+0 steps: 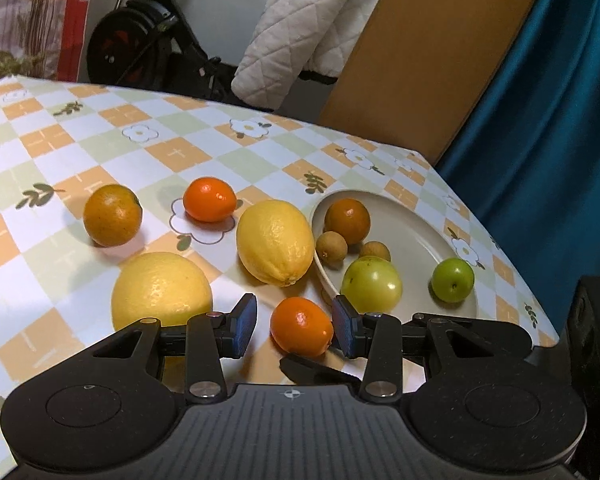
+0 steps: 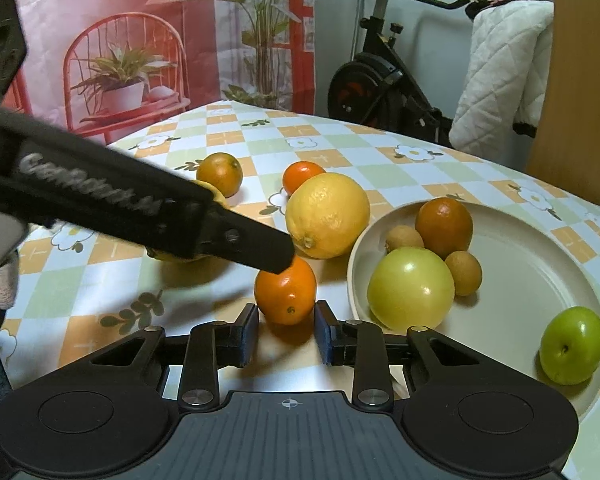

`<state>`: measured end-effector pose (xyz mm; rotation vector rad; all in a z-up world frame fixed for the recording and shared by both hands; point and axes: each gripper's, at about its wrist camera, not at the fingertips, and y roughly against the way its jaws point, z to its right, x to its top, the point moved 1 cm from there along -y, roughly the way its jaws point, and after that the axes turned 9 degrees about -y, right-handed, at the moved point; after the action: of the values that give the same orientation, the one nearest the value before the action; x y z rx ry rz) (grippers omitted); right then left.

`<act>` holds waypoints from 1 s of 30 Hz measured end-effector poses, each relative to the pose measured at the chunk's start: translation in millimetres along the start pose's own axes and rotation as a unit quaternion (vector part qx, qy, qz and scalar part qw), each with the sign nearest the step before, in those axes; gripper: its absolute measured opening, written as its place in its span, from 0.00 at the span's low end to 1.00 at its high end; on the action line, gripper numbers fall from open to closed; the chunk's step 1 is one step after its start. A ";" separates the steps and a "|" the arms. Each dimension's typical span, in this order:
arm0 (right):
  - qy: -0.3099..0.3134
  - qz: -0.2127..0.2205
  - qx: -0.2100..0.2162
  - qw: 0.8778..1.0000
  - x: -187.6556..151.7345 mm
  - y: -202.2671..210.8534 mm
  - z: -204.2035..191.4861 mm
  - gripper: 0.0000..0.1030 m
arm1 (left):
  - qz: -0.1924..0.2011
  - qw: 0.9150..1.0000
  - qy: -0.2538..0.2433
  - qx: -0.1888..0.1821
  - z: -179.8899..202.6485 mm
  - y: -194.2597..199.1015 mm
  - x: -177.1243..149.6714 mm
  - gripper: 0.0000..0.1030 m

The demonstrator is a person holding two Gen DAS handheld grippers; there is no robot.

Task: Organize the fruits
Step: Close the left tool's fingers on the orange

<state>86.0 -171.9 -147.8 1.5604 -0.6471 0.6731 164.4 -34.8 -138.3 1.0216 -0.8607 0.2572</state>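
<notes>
A table with a checked cloth [image 1: 140, 152] holds many fruits. Near its right side sits a round beige plate [image 2: 532, 264].

On the plate lie a dark orange [image 2: 444, 226], two small brown longans [image 2: 404, 238] [image 2: 464, 267], a big yellow-green apple [image 2: 410, 288] and a small green apple [image 2: 573, 345]. The small green apple lies apart from the others, at the near right of the plate.

On the cloth, just left of the plate, lies a big yellow lemon [image 2: 327, 214]. A second lemon [image 1: 162, 290] lies near and to the left. Farther back sit a dull orange [image 1: 113, 215] and a bright little orange [image 1: 209, 199].

One more small orange [image 2: 286, 290] lies on the cloth, near the plate's left edge. The right gripper [image 2: 286, 334] has this orange between its two blue pads. The pads stand apart on each side, and I cannot tell if they touch the fruit.

The left gripper [image 1: 295, 326] is at the same orange. Its fingers are apart. Its right pad [image 1: 346, 330] is just beside the fruit, and its left pad stands clear. In the right wrist view, one black finger of the left gripper lies over the top of the orange.
</notes>
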 end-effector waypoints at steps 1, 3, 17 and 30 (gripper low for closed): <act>-0.001 0.001 0.000 1.000 -0.4 -0.2 -0.4 0.27 | -0.005 1.000 0.002 0.001 -0.2 -3.0 -0.1 0.43; 0.000 0.003 -0.001 1.000 -1.0 -0.6 -1.3 0.27 | -0.010 1.000 0.000 0.005 0.8 -7.3 0.2 0.43; -0.001 0.007 0.003 1.000 -2.7 1.8 -1.3 0.27 | -0.002 1.000 -0.006 0.019 7.4 -11.4 1.6 0.32; 0.001 0.004 0.005 1.000 -1.4 1.9 -1.4 0.28 | -0.008 1.000 -0.005 0.026 14.8 -3.1 -3.1 0.30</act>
<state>83.7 -170.6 -147.5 1.5665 -0.6489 0.6842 156.6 -48.1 -139.1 1.0787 -0.8577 0.2616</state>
